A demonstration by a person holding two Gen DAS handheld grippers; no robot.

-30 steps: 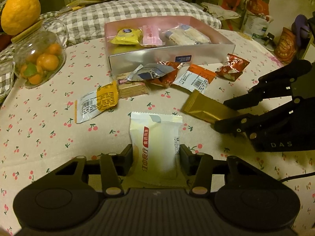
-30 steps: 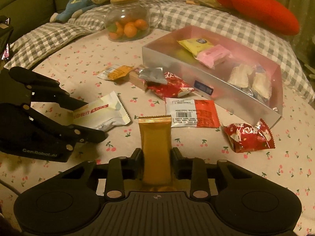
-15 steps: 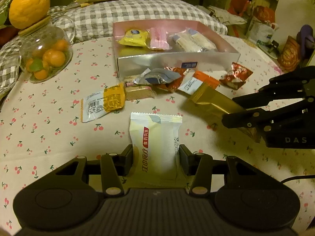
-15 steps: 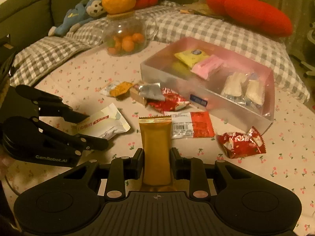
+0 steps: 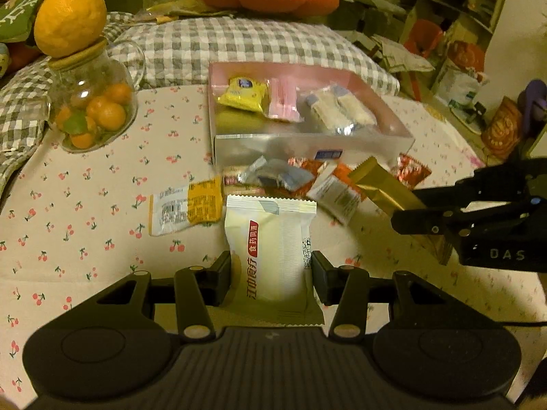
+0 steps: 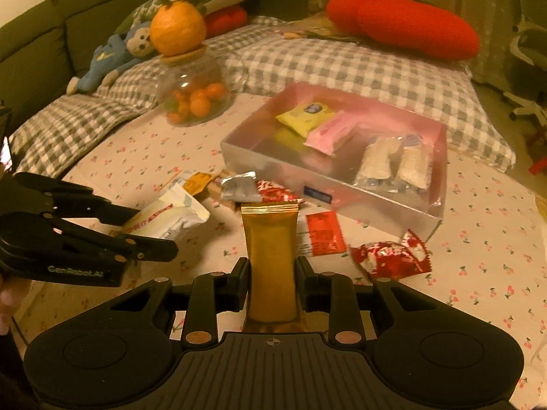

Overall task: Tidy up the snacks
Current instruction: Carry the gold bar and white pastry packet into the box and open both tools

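My left gripper point(image 5: 270, 275) is shut on a white snack packet with red lettering point(image 5: 270, 246), held above the cloth. My right gripper point(image 6: 272, 285) is shut on a gold snack bar point(image 6: 271, 259), also lifted. A clear box with a pink base point(image 5: 307, 145) stands ahead, holding a yellow packet point(image 5: 243, 94), a pink packet point(image 5: 283, 100) and pale wrapped snacks point(image 5: 336, 111). Loose packets lie in front of the box: a yellow-and-white one point(image 5: 186, 210), a silver one point(image 5: 273, 174), red ones point(image 6: 391, 256). The box also shows in the right wrist view point(image 6: 342, 205).
A glass jar of small oranges point(image 5: 92, 109) with a large citrus on its lid point(image 5: 70, 18) stands at the left. Checked pillows point(image 5: 239, 44) and red cushions point(image 6: 400, 27) lie behind the box. A blue monkey toy point(image 6: 112, 54) sits far left.
Both grippers have risen and moved toward the box with their packets. The gold bar has come off the cloth.
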